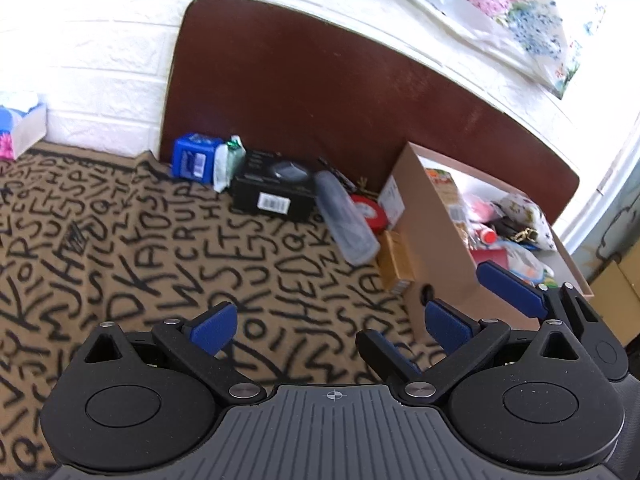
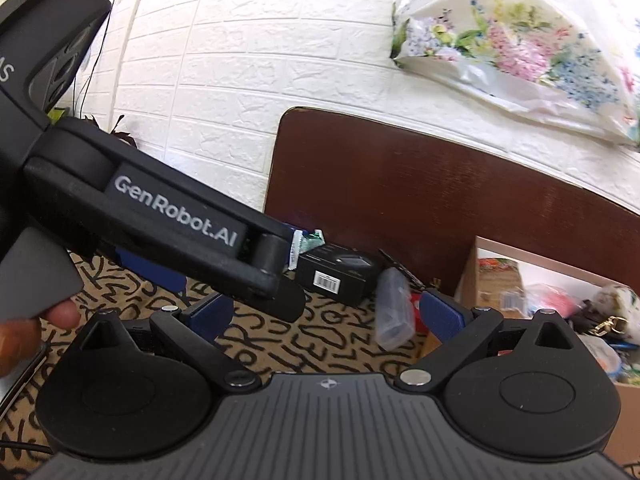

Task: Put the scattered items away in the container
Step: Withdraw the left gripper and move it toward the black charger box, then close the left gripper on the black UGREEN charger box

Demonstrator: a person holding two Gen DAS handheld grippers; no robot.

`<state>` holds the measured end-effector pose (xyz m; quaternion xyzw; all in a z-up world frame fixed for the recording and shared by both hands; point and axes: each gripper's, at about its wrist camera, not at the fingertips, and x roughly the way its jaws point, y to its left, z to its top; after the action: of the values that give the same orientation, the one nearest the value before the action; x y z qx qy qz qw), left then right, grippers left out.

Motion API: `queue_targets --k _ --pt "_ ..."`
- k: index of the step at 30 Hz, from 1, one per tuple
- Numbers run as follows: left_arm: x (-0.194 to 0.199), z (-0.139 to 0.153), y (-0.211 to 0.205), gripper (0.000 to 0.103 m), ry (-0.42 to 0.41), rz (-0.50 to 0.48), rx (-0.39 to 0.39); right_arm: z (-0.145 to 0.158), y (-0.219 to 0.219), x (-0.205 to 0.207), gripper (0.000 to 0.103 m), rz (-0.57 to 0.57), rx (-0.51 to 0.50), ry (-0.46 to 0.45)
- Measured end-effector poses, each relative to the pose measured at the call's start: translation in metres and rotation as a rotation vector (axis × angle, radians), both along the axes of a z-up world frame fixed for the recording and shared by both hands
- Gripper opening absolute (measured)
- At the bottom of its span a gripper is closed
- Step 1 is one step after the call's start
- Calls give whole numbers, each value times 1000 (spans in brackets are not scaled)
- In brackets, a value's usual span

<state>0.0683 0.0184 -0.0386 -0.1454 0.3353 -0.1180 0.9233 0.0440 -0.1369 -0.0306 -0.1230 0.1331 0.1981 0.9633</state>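
Observation:
Scattered items lie along the back of the letter-print cloth: a blue box [image 1: 192,158], a green-white packet [image 1: 230,160], a black barcoded box [image 1: 272,190], a clear plastic case [image 1: 346,220], a red round item [image 1: 368,212] and a small orange-brown box [image 1: 394,264]. To their right stands the open cardboard box [image 1: 432,240], which holds several items. My left gripper [image 1: 332,326] is open and empty, short of the items. My right gripper [image 2: 326,316] is open and empty too, facing the black box [image 2: 336,276] and clear case [image 2: 394,312]. The left gripper's body [image 2: 172,216] crosses its view.
A dark brown board [image 1: 320,80] leans on the white brick wall behind the items. A tissue box [image 1: 20,128] sits far left, and a floral bag [image 2: 520,40] hangs on the wall. A hand [image 2: 24,332] holds the left gripper. The right gripper's blue finger [image 1: 508,288] shows beside the cardboard box.

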Motion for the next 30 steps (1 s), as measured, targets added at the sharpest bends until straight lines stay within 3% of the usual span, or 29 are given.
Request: queue_targets --k 14,30 --pt "74 -9 33 103 5 -19 12 -21 34 84 94 -36 -34 89" --pt "188 -57 58 103 66 -53 -58 -61 49 176 87 -93 -96 194"
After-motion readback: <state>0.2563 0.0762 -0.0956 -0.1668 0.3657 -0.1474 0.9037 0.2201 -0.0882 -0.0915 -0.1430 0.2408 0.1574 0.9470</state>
